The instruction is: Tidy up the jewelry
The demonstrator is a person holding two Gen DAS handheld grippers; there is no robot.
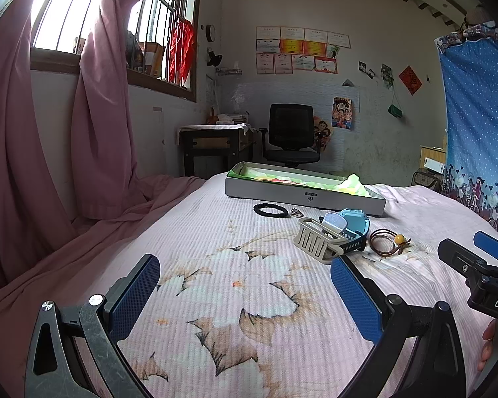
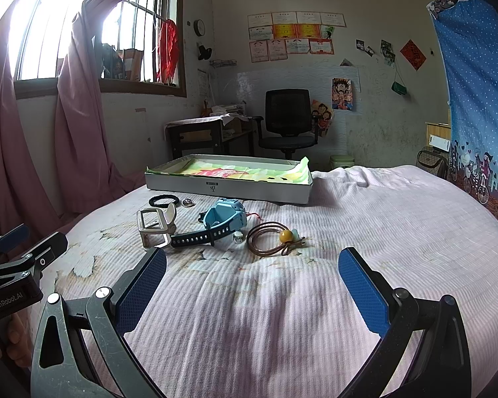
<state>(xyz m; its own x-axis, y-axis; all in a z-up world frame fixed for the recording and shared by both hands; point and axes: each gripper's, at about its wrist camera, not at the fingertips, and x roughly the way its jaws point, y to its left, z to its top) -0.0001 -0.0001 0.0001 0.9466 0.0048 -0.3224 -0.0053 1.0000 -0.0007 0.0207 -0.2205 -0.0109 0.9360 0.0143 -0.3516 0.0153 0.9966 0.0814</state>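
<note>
Blue watch (image 2: 224, 220), open box (image 2: 229, 189) behind

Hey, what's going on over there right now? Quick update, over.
Left gripper and right gripper: jaws open, empty. Hair claw, watch, beaded cord loose on bed, box behind. Nothing in the way.

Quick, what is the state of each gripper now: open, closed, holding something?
Left gripper: open, holding nothing.
Right gripper: open, holding nothing.
</note>
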